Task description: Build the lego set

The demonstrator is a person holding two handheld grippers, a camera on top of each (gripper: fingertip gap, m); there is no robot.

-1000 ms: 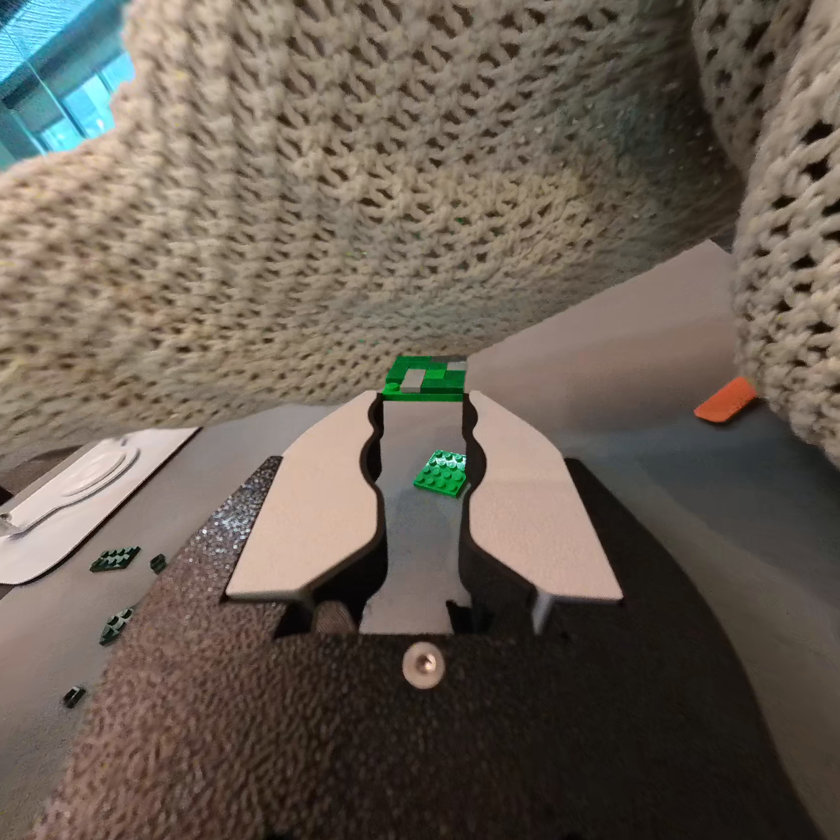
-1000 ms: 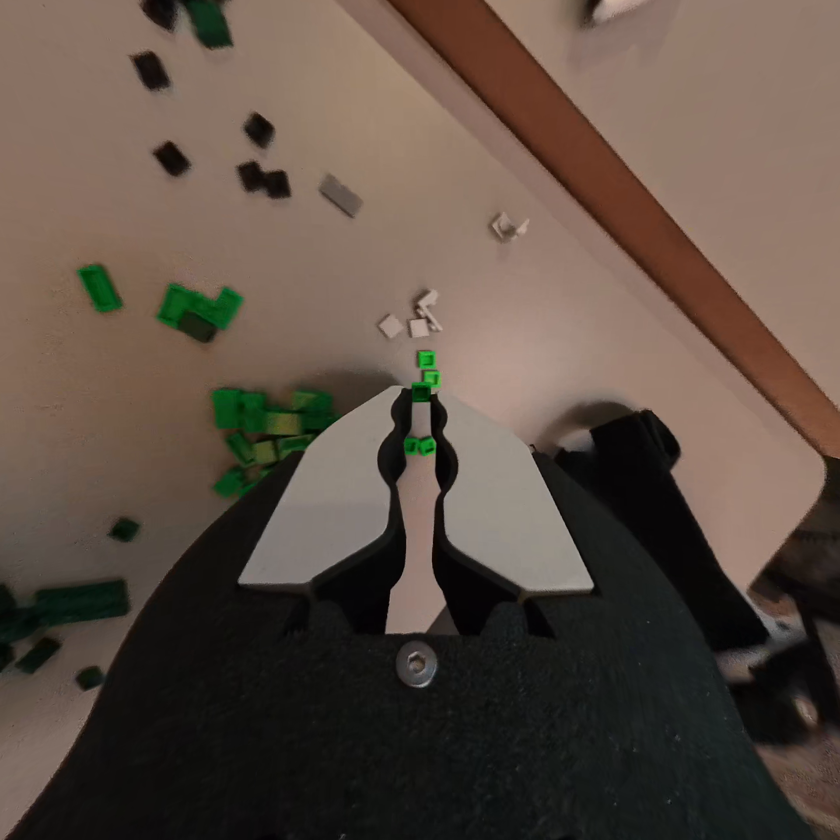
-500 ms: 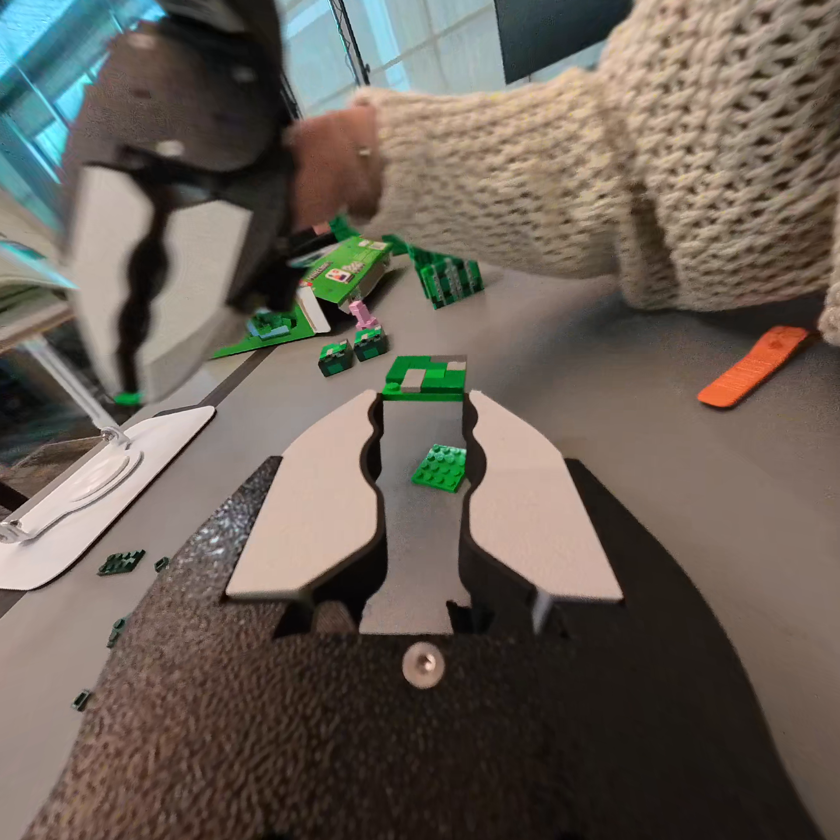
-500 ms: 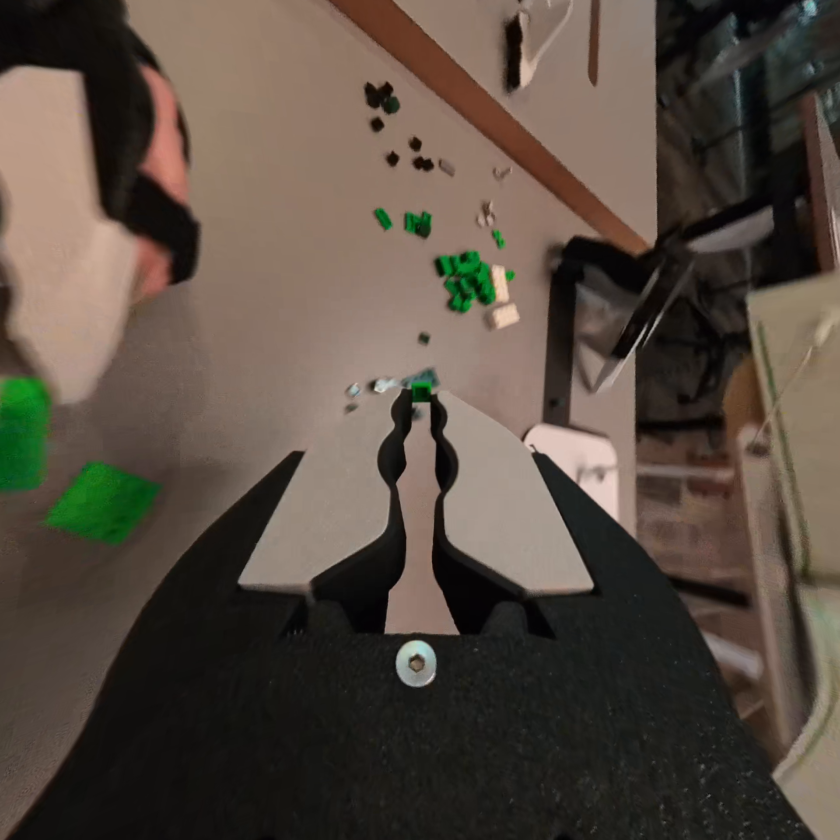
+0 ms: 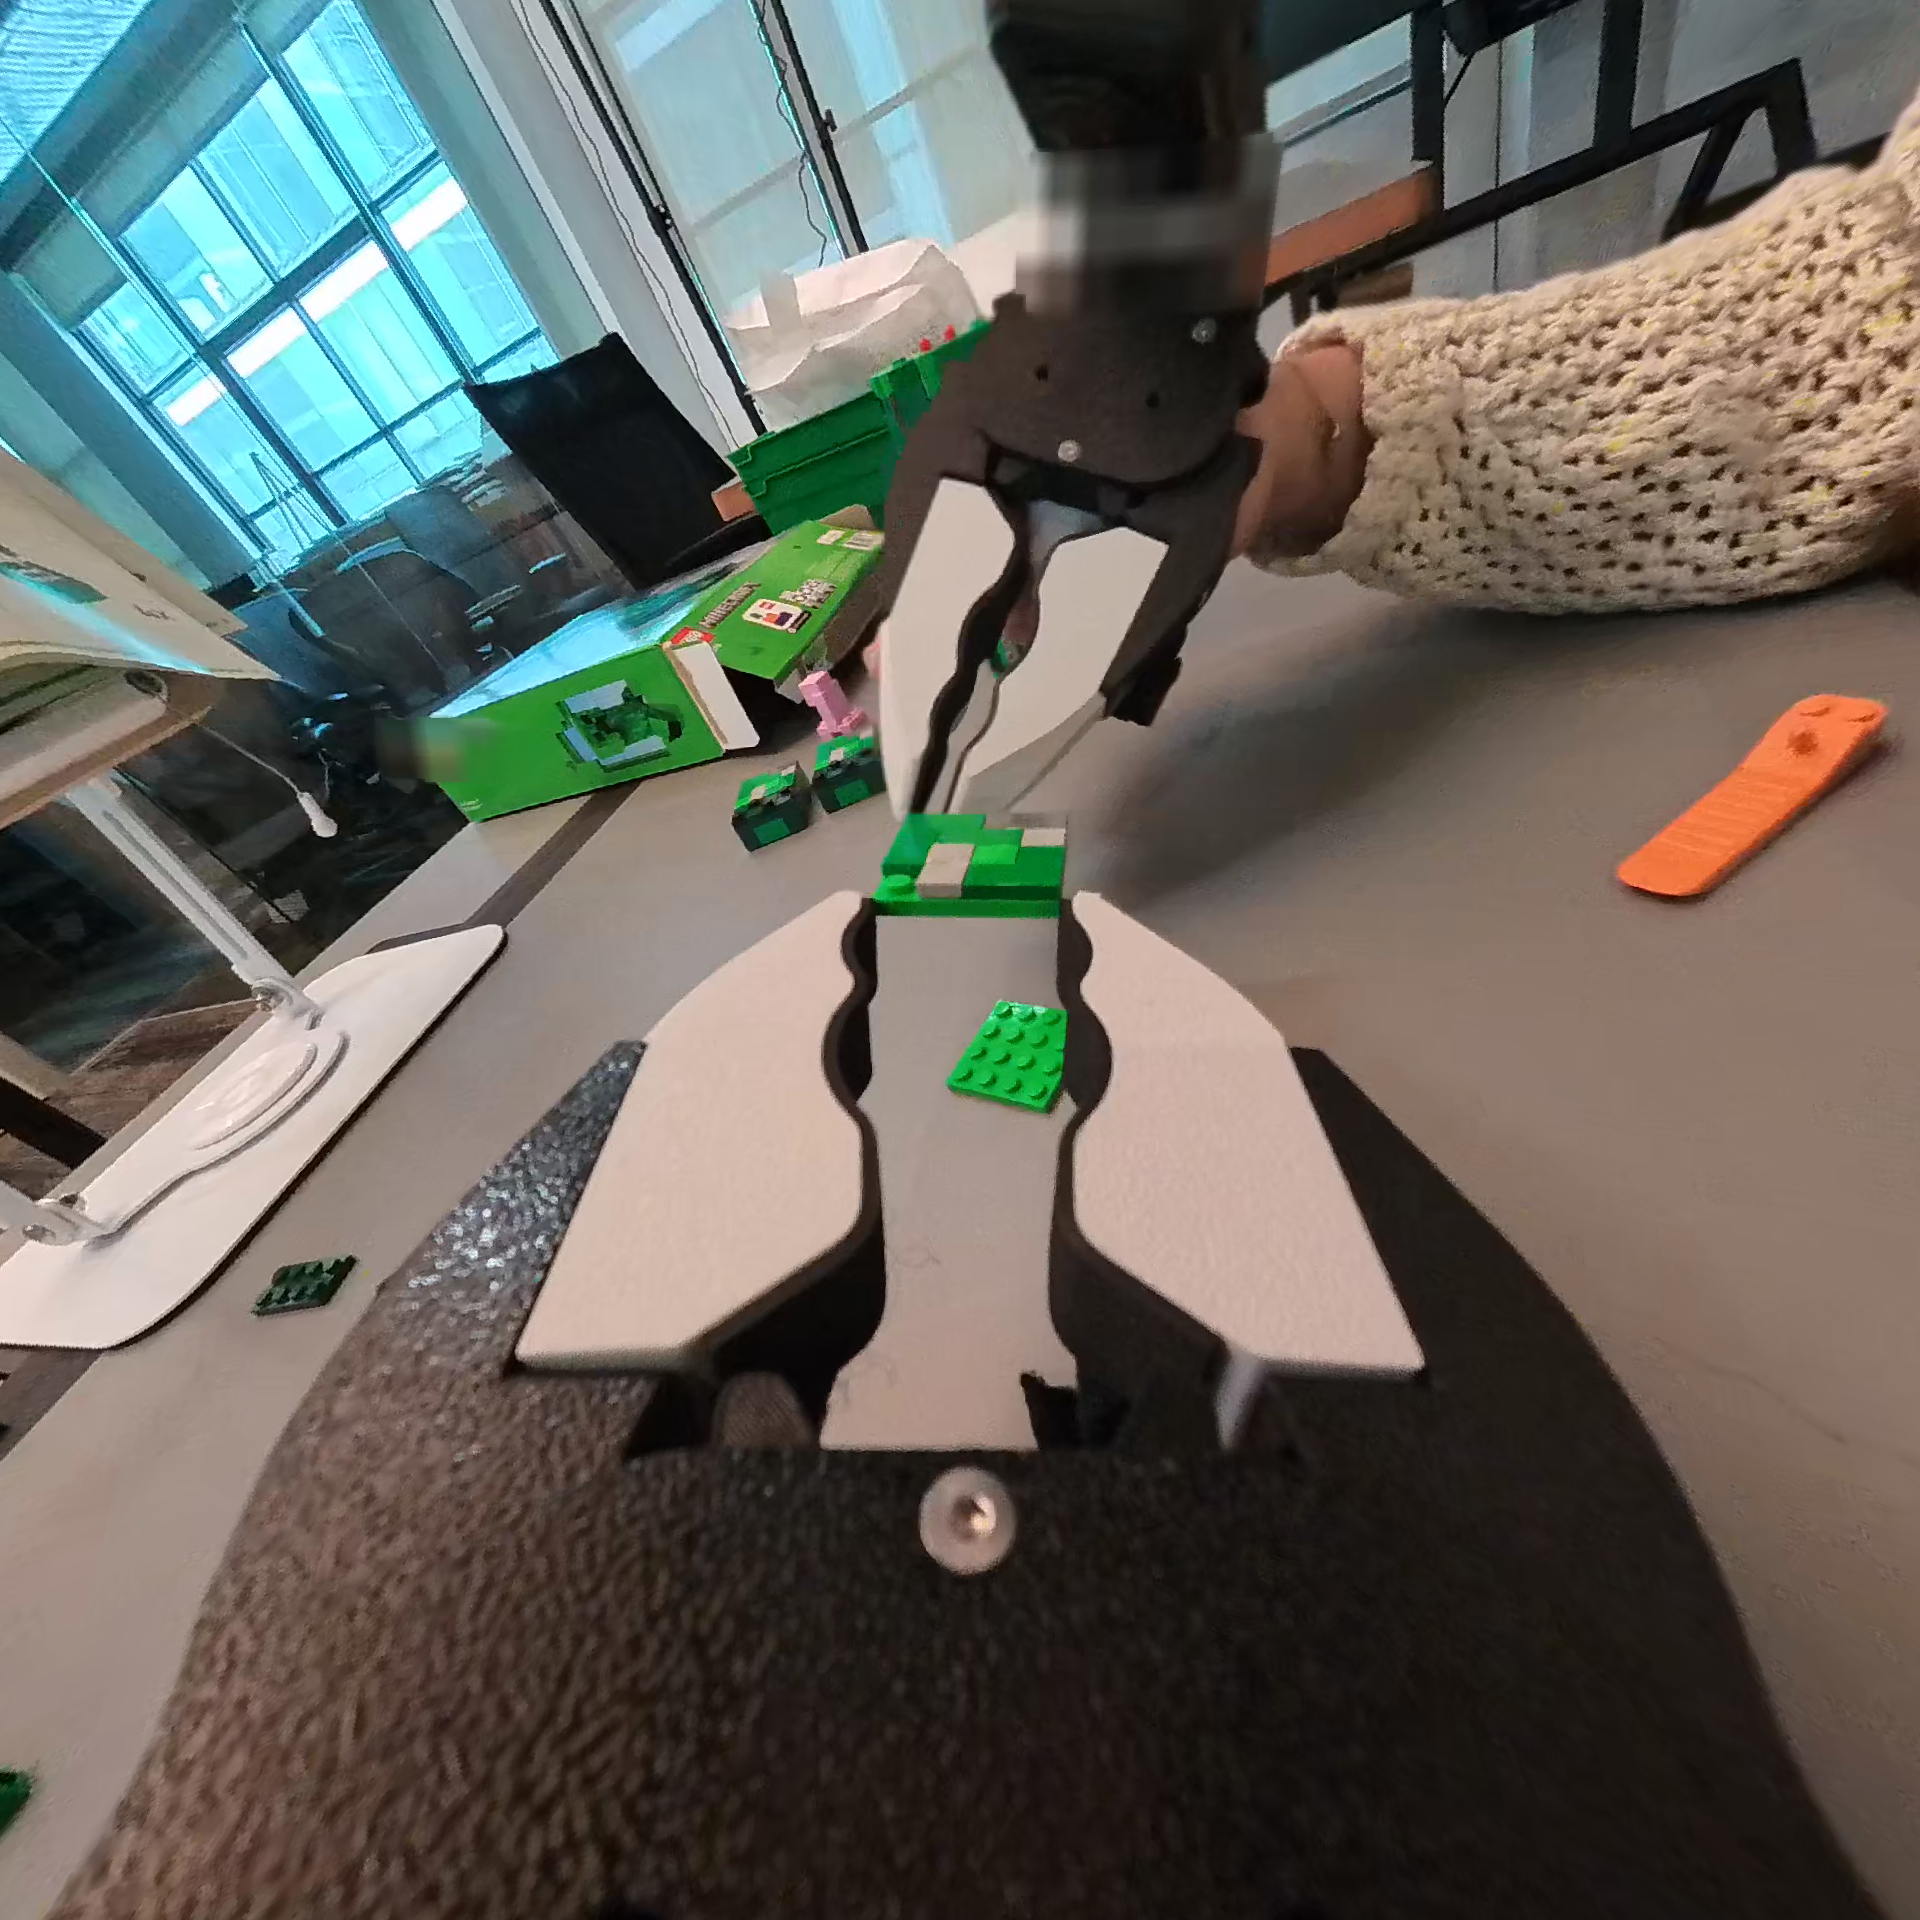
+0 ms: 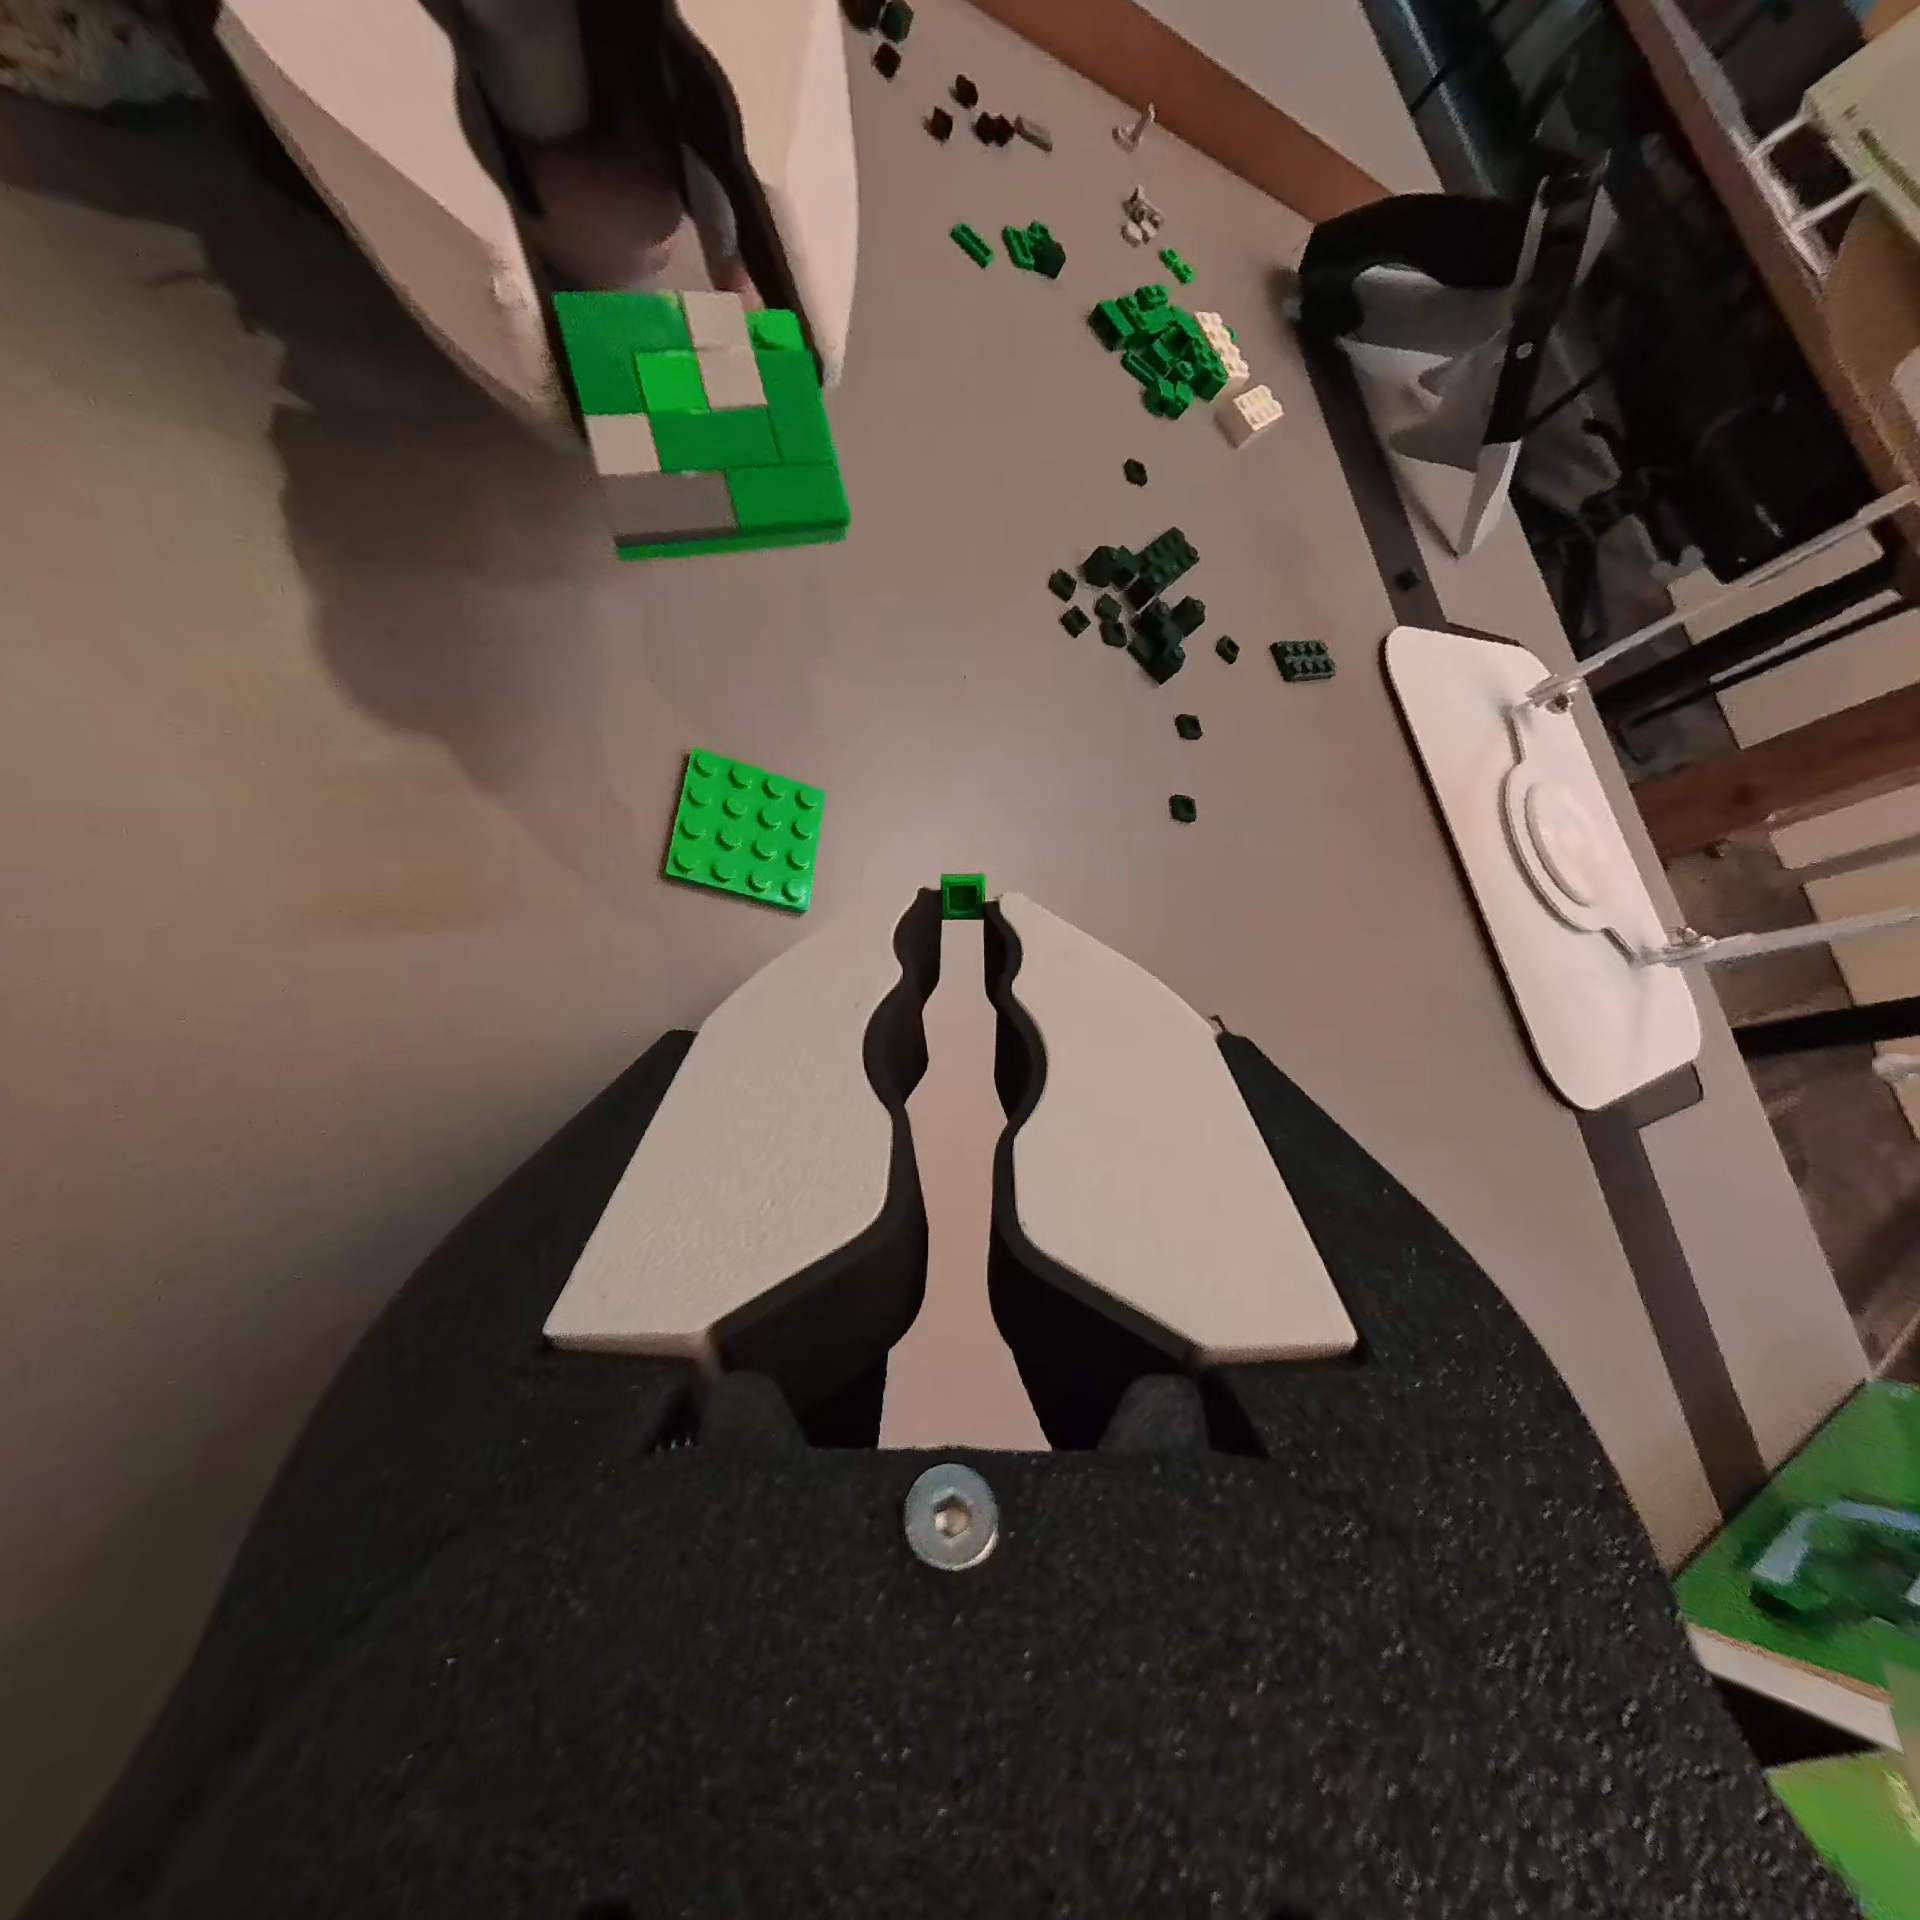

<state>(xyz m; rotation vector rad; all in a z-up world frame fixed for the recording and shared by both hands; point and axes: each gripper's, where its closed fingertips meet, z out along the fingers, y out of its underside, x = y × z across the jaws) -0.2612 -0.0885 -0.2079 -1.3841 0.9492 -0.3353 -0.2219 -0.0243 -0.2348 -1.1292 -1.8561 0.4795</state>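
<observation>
My left gripper (image 5: 966, 906) is shut on the edge of a square green plate assembly (image 5: 975, 864) topped with green and grey tiles, and holds it level just above the grey table. My right gripper (image 6: 961, 902) is shut on a small green 1x1 piece (image 6: 961, 896). In the left wrist view the right gripper (image 5: 940, 798) points down, its tips just above the far left of the assembly. In the right wrist view the assembly (image 6: 717, 426) sits between the left gripper's fingers (image 6: 416, 208). A loose green 4x4 plate (image 6: 746, 831) lies on the table.
An orange brick separator (image 5: 1756, 790) lies to the right. A green set box (image 5: 644, 707) and two small built blocks (image 5: 774, 810) stand behind. Piles of bright green (image 6: 1158, 343) and dark green (image 6: 1143, 603) pieces and a white stand base (image 6: 1548, 873) lie near the table edge. Left tips to right tips: about 9 centimeters. My left gripper's tips are some 15 centimeters from the orange brick separator (image 5: 1756, 790).
My right gripper swung from the loose pieces over to the assembly, carrying the small green piece. The knitted sleeve cleared the left wrist view. The left gripper stayed put.
</observation>
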